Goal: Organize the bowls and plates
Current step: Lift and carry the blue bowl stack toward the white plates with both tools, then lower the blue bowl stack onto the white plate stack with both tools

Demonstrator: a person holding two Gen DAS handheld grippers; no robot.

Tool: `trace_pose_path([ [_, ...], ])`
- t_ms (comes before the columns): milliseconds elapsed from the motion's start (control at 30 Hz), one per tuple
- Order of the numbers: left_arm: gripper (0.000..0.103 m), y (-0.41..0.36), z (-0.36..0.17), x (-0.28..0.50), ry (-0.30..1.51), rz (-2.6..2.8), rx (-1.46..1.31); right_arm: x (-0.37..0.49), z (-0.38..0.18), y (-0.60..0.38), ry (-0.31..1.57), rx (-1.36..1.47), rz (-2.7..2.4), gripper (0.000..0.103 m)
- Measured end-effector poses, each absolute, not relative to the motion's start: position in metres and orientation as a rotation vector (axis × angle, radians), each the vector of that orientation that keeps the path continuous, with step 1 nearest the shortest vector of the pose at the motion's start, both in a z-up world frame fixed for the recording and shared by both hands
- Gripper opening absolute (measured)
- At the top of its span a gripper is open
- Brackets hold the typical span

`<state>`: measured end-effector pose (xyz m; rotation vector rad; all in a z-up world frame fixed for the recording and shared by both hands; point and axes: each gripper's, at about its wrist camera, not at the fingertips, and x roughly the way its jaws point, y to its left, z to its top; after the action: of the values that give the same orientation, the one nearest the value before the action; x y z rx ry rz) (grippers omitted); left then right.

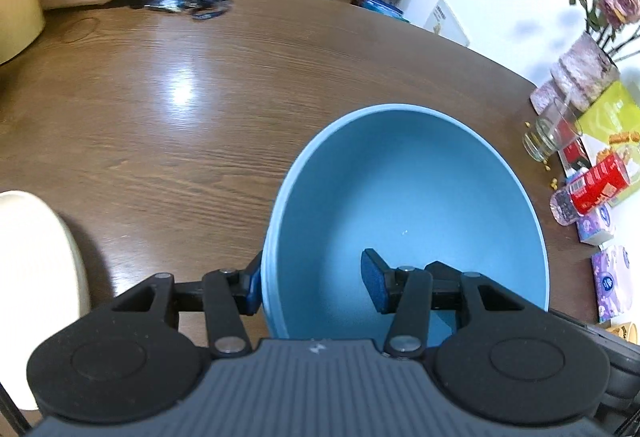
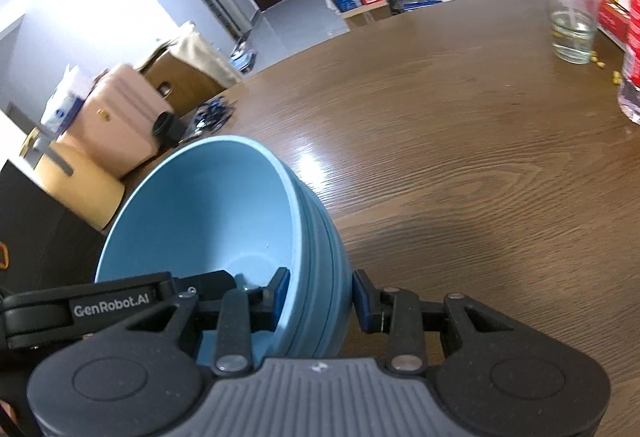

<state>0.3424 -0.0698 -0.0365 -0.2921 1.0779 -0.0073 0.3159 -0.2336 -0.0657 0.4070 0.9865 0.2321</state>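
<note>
Blue bowl held tilted above the wooden table, cream plate off to one side

The blue bowl (image 1: 404,205) is matte light blue, deep and round, its inside bare and its outer wall (image 2: 320,237) ringed with horizontal ridges; in the right wrist view it leans to the left, mouth facing up and leftward, with its rim gripped between two dark pads; the cream plate (image 1: 36,277) lies flat at the left edge of the left wrist view, well apart from the bowl, only partly in frame.
</note>
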Motion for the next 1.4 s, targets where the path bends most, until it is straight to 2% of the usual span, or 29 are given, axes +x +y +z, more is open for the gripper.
trace_pose_path([
  [833,0.049,0.067,-0.016,0.26,0.997,0.208,-0.446,0.281,-0.037,-0.094,1.01,0.229,0.474,0.033],
  [1400,0.05,0.154,-0.03,0.223,1.002,0.307,-0.525,0.277,-0.049,0.003,1.064,0.166,0.561,0.033],
])
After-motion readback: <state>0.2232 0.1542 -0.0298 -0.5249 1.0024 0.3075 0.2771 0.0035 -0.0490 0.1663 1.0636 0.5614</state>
